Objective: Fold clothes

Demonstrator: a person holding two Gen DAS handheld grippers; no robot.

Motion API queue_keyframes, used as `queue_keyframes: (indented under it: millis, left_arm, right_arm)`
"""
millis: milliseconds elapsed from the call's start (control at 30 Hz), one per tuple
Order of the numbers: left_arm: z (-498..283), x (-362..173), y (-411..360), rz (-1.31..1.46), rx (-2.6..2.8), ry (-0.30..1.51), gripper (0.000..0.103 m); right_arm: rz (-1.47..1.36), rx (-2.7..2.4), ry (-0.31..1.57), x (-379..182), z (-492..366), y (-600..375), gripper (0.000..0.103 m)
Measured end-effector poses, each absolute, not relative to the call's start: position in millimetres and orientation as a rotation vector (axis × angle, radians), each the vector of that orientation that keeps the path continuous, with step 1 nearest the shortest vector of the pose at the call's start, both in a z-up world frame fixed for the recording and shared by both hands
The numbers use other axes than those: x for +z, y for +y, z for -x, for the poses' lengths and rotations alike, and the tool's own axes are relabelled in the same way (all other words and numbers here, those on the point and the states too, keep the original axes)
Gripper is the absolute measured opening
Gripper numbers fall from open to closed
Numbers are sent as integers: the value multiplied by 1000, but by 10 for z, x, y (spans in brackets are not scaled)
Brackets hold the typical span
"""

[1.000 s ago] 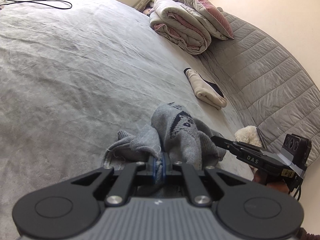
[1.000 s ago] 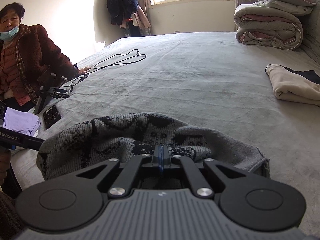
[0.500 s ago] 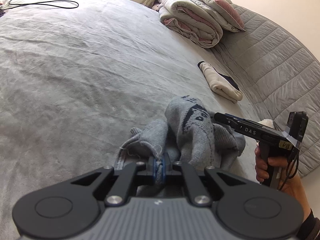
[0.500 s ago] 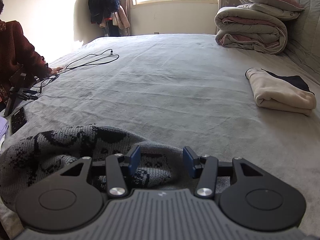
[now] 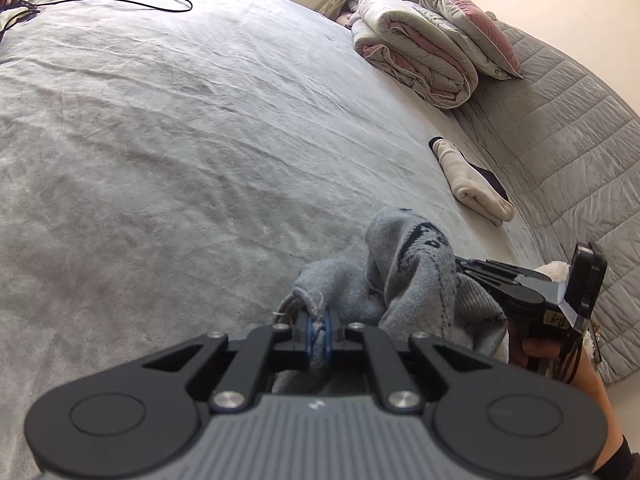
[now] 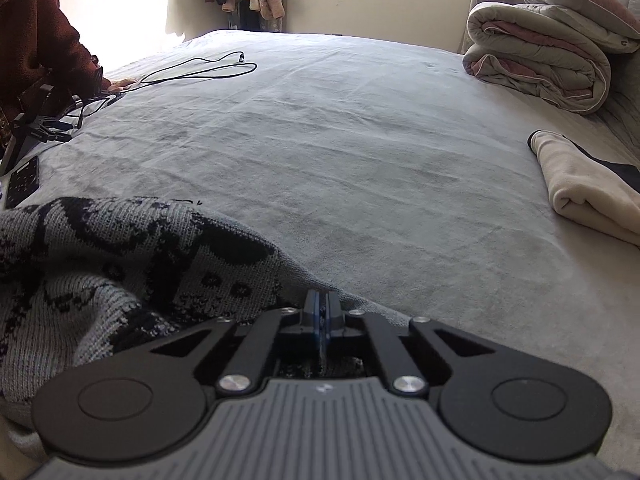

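Observation:
A grey knit sweater with a black pattern [image 5: 408, 268] lies bunched at the near edge of the grey bed [image 5: 180, 140]. My left gripper [image 5: 318, 322] is shut on a fold of its grey edge. In the right wrist view the sweater [image 6: 120, 264] spreads to the left, and my right gripper [image 6: 322, 312] is shut on its edge. The right gripper also shows in the left wrist view [image 5: 516, 284], held by a hand just right of the sweater.
A folded cream garment [image 6: 580, 192] lies at the right. A rolled duvet and pillow [image 6: 552, 52] sit at the far right by the quilted headboard [image 5: 580, 140]. A black cable [image 6: 192, 72] and a person in red [image 6: 36, 48] are far left.
The right gripper, shut one second ago and open half a second ago, has shut again on the sweater's edge. The left gripper has stayed shut on the sweater, which has bunched further right.

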State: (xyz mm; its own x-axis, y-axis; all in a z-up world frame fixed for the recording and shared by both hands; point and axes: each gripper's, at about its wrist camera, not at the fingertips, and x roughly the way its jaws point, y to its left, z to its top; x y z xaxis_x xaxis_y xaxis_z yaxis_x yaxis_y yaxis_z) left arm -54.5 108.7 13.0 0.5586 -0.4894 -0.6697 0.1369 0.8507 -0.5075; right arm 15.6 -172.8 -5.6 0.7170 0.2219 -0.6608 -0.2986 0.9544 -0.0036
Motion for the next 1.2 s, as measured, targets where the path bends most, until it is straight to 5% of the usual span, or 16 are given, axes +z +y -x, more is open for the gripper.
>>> queue_keyframes:
  millis: [567, 1200]
  left_arm:
    - [612, 485, 1501, 465, -287, 673, 5]
    - [1044, 43, 1763, 352, -434, 878, 6]
  right_arm:
    - [-135, 349, 552, 502, 319, -1937, 1]
    - [-59, 452, 799, 75, 816, -1847, 1]
